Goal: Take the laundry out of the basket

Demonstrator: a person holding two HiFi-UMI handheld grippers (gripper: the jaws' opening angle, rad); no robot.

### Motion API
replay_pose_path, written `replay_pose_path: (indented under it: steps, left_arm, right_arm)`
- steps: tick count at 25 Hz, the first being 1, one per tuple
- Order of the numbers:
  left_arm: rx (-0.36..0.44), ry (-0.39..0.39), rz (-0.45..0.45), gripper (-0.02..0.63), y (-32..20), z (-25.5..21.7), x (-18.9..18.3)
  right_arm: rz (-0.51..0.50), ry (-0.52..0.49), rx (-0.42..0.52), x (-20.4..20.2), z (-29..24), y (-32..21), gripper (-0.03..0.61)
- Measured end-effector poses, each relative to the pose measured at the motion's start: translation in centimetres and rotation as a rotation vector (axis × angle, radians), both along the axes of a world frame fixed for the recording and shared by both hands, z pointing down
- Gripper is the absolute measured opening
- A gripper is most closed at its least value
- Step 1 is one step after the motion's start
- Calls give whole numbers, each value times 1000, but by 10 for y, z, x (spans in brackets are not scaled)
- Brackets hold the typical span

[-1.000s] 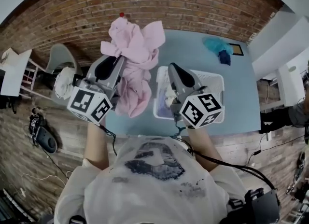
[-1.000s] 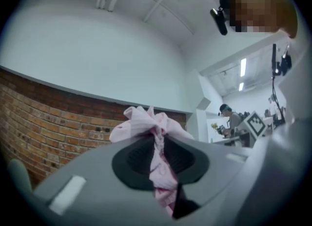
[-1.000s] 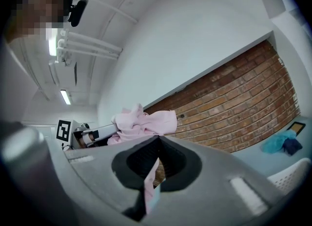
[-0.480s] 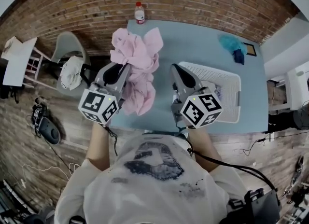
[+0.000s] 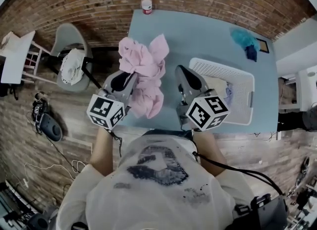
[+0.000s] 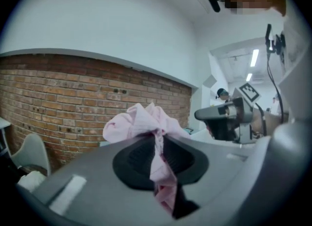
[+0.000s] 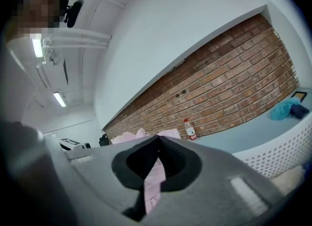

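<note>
Two grippers are raised before the person in the head view. The left gripper (image 5: pixel 130 79) pinches a pink garment (image 5: pixel 143 68), which hangs over the left side of the blue table (image 5: pixel 198 30), outside the white basket (image 5: pixel 247 83). The right gripper (image 5: pixel 181 71) is just beside the cloth, near the basket's left rim. More laundry (image 5: pixel 224 94) lies in the basket (pale pieces, I cannot count them).

In the left gripper view, the left gripper (image 6: pixel 158 142) has its jaws almost together on a thin twisted fold, while the bulk of the pink garment (image 6: pixel 139 120) bunches beyond the tips.

In the right gripper view, the right gripper (image 7: pixel 156 140) has its jaws pressed together on nothing; pink shows only behind them.

Such a narrow hold may slip, I think. It seems best to lower the garment slowly onto free table, well apart from the basket, and only then release.
</note>
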State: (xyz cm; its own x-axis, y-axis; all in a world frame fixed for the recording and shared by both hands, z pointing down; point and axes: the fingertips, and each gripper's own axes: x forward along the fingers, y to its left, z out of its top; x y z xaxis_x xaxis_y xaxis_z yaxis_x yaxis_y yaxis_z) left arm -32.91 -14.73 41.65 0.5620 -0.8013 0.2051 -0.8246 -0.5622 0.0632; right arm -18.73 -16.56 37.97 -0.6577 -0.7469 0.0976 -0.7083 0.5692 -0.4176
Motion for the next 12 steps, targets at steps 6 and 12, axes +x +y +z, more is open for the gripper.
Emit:
replay_pose_path:
  steps: [6, 12]
  left_arm:
    - [-82, -41, 9, 44, -8, 49, 6]
    - [-133, -49, 7, 44, -23, 77, 13]
  right_arm:
    - [20, 11, -40, 3, 20, -5, -3]
    - [49, 21, -68, 20, 30, -14, -3]
